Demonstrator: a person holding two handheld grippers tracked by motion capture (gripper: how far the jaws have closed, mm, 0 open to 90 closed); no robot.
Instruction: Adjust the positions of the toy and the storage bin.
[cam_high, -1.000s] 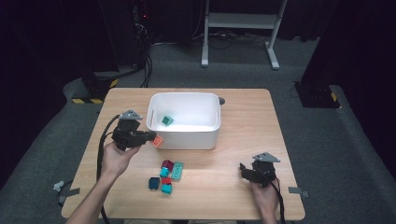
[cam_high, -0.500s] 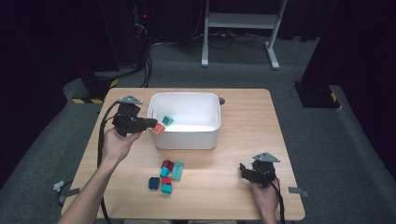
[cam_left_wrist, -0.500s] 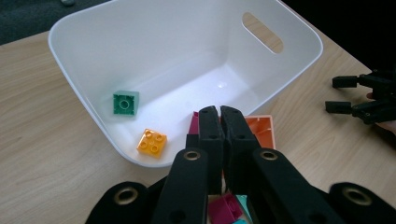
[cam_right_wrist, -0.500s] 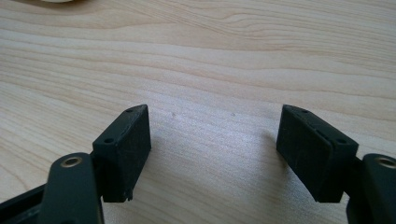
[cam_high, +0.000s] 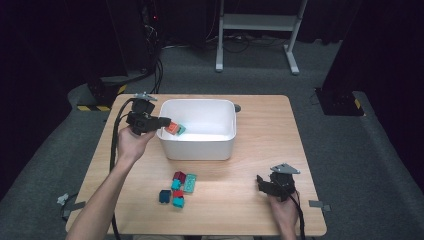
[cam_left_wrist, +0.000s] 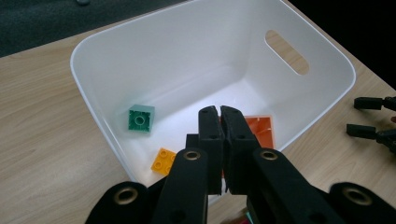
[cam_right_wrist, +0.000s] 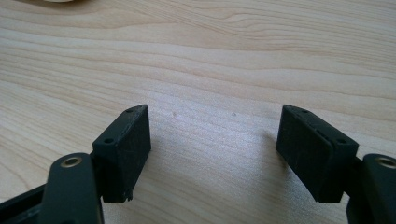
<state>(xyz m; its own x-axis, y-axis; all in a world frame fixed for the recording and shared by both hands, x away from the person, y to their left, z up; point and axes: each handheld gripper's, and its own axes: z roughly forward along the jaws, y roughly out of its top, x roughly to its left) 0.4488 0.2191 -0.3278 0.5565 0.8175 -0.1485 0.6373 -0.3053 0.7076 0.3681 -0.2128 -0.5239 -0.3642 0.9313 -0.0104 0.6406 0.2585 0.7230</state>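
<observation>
I held my left gripper over the 9 o'clock edge of the white bin, and its jaws were squeezed tight on an orange block. In the left gripper view the jaws stood almost together, pinching a thin wall of the block, and the rest of the orange block stuck out to the 3 o'clock side of them, hanging above the bin floor. I think the block was light, hard plastic, with smooth sides that could slip, so a firm pinch on a flat wall, not on the bumps, was the best way to hold it. It would not break if it dropped. A green block and a small yellow block lay in the bin, at about 10 and 8 o'clock from my jaws. More blocks waited on the table at 6 o'clock from the bin. My right gripper rested on the table near the 4 o'clock corner, its jaws spread wide with nothing between them.
</observation>
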